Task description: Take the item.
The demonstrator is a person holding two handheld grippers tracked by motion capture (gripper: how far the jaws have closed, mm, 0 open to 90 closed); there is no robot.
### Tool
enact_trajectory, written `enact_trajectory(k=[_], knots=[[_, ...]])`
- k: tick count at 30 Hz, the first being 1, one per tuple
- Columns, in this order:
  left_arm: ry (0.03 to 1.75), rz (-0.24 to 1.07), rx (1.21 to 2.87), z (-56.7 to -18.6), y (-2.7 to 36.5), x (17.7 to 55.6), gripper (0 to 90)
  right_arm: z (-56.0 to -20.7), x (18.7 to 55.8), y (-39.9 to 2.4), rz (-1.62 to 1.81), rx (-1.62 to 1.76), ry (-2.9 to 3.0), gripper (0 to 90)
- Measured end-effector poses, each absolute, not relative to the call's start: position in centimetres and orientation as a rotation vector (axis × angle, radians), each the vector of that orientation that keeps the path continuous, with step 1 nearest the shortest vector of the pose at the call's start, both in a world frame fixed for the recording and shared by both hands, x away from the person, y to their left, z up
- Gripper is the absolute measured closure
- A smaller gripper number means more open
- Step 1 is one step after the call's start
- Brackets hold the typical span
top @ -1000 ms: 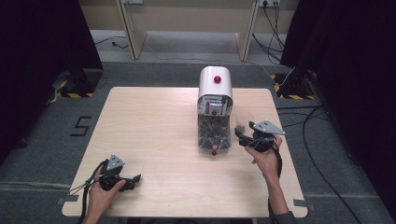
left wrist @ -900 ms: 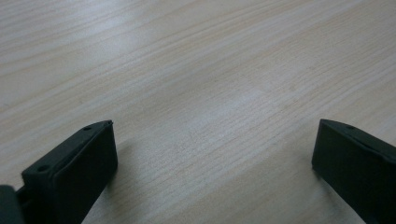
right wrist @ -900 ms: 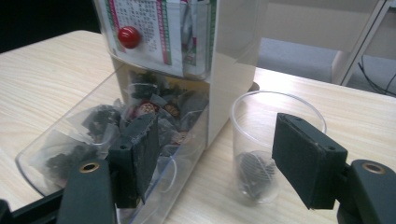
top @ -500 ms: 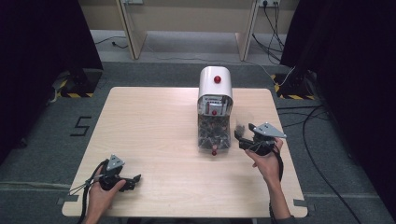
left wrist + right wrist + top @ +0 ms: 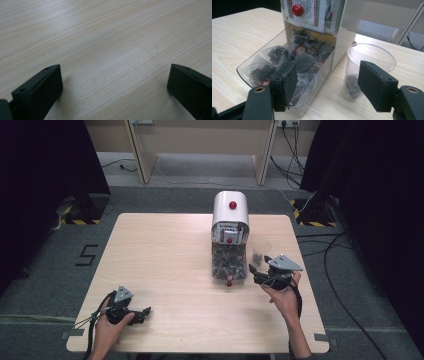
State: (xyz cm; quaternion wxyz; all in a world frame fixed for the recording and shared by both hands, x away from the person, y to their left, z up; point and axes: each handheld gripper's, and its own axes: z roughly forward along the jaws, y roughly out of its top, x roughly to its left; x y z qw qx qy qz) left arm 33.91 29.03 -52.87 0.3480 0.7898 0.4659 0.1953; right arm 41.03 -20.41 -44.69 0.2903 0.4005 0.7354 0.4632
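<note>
At the table's (image 5: 165, 250) centre stands a white dispenser (image 5: 230, 215) with its clear drawer (image 5: 279, 82) of tea bags (image 5: 303, 58), a clear cup (image 5: 368, 68) at its 3 o'clock, the right gripper (image 5: 325, 86) spread apart before both, while the left gripper (image 5: 140, 312) at 7 o'clock gapes over bare wood.

My left hand-held gripper (image 5: 142, 310) sits low near the front left corner of the pale wood-grain surface (image 5: 165, 255), its jaws wide apart over bare wood, with free room stretching ahead and to the right. My right hand-held gripper (image 5: 327, 82) faces two obstacles: the white dispenser with a red knob and its clear drawer of dark tea bags (image 5: 287, 67) on its left, and a clear plastic cup (image 5: 369, 67) just beside it. Only a narrow gap separates them.
</note>
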Motion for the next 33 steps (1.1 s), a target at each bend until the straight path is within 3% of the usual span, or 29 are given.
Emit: enact_trajectory(k=[33], knots=[[1.208,0.506,2.048,-52.9,29.0,33.9,0.0,-45.7,38.8,-20.1,1.223,1.024,2.024,32.5]])
